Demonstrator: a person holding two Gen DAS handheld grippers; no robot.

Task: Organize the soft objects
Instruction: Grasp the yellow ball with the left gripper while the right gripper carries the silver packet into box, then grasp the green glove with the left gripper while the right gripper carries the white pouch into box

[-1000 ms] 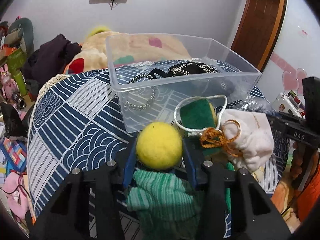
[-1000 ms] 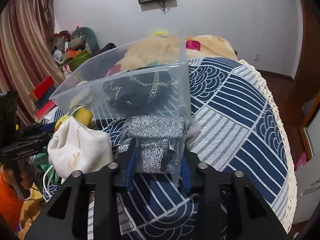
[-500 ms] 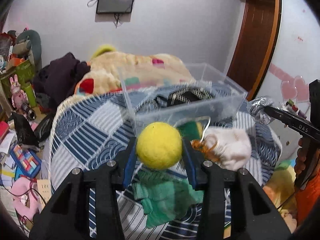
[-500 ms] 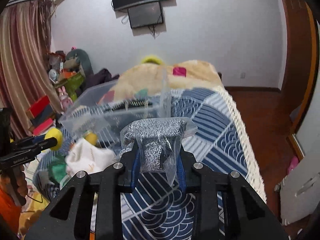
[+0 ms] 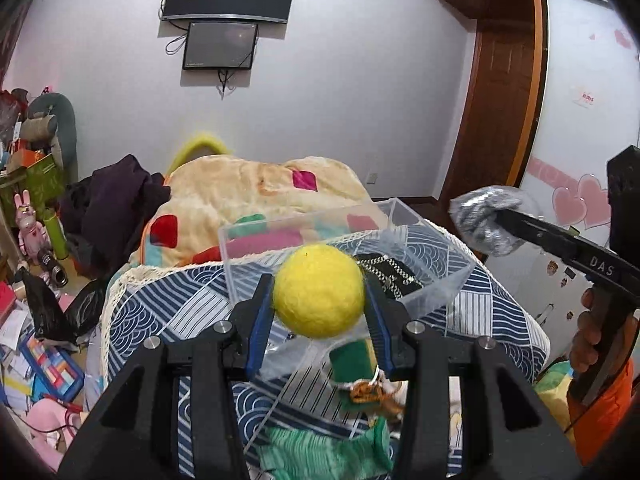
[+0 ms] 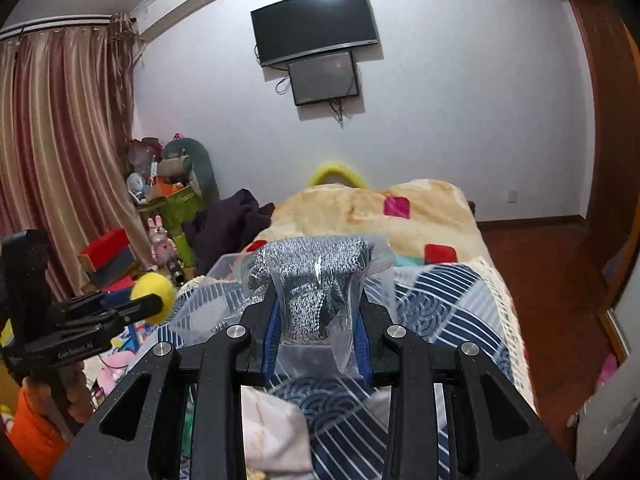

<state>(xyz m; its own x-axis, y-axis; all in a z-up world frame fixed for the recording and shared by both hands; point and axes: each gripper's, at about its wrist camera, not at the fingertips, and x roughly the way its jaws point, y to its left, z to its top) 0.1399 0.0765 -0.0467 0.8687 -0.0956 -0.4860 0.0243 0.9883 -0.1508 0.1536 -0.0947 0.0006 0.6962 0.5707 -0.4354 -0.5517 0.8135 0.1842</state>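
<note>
- The bed with its blue wave-pattern cover fills the middle of my view; I read it as the sorting surface, since the loose soft things lie on its near end.
- The clear plastic bin sits on that cover, further off than my grippers, with a dark chain-trimmed item already inside. I judge it to be the place everything is going.
- On the near end of the cover, below the left gripper, I see a green knitted cloth and a green sponge with an orange cord beside it; a white pouch shows low in the right view. These are not yet put away.
- My left gripper pinches the yellow felt ball between both blue pads, squeezing its sides. It hangs in the air just short of the bin's near wall, held high enough, I think, to pass over the rim.
- My right gripper is clamped on the silver scrubber in its clear bag, fingers pressed into the wrapping. It hangs to the right of the bin, clear of the bed, so I judge both items are in carry and neither is released.
</note>
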